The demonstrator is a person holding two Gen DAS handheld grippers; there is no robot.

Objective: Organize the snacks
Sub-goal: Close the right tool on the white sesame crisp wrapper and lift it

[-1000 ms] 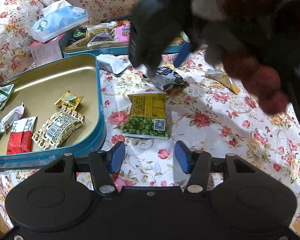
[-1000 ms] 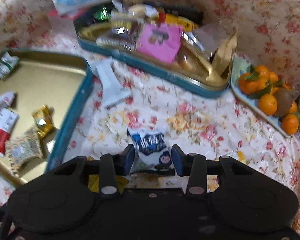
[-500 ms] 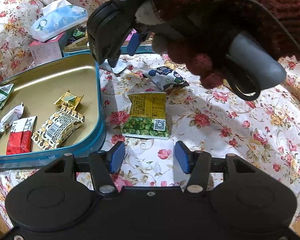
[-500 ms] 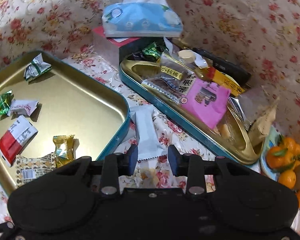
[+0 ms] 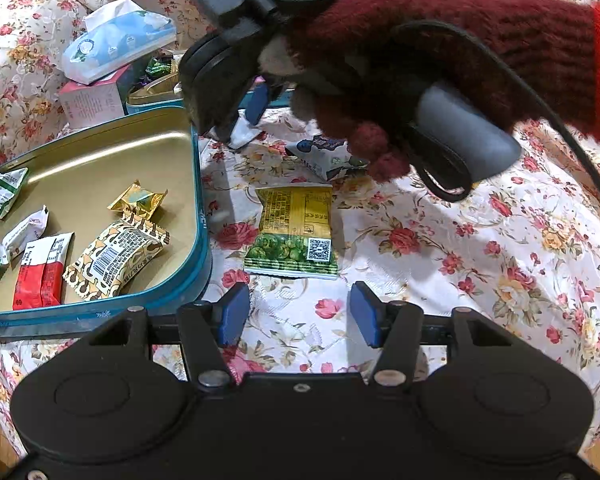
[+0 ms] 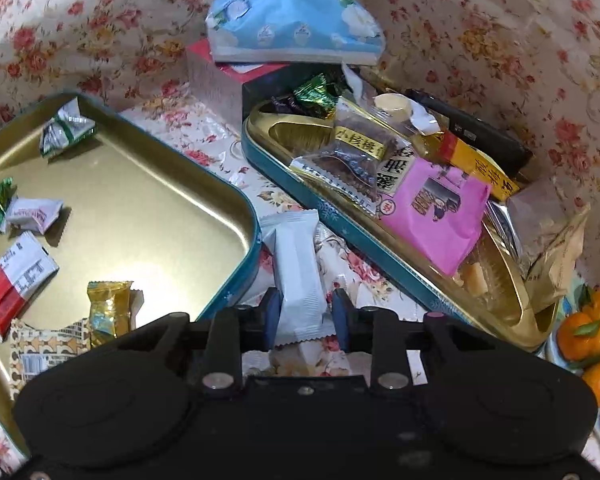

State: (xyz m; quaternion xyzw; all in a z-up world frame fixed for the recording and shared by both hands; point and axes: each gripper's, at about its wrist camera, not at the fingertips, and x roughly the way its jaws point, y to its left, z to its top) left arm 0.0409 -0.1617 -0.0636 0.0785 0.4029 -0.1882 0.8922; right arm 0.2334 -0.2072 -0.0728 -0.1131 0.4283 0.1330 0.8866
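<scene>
A white snack packet point(image 6: 296, 264) lies on the floral cloth between two tins. My right gripper point(image 6: 305, 316) straddles its near end; the jaws are closing, with the pads against the packet's sides. In the left wrist view, that right gripper point(image 5: 238, 128), held by a hand in a dark red glove point(image 5: 440, 40), points down at the white packet point(image 5: 244, 138). My left gripper point(image 5: 296, 312) hangs open and empty just short of a yellow-green snack packet point(image 5: 292, 236). A blue-white packet point(image 5: 320, 156) lies beyond it.
A teal tin tray point(image 5: 200, 200), gold inside, holds several wrapped snacks at the left. A second teal tin point(image 6: 340, 232) is piled with snacks. A tissue pack point(image 6: 292, 24) sits on a box behind it. A plate of oranges point(image 6: 588, 332) is at the right edge.
My right gripper moved left from the blue-white packet to the white packet, sank toward it, and its jaws narrowed around it. The left gripper stayed still.
</scene>
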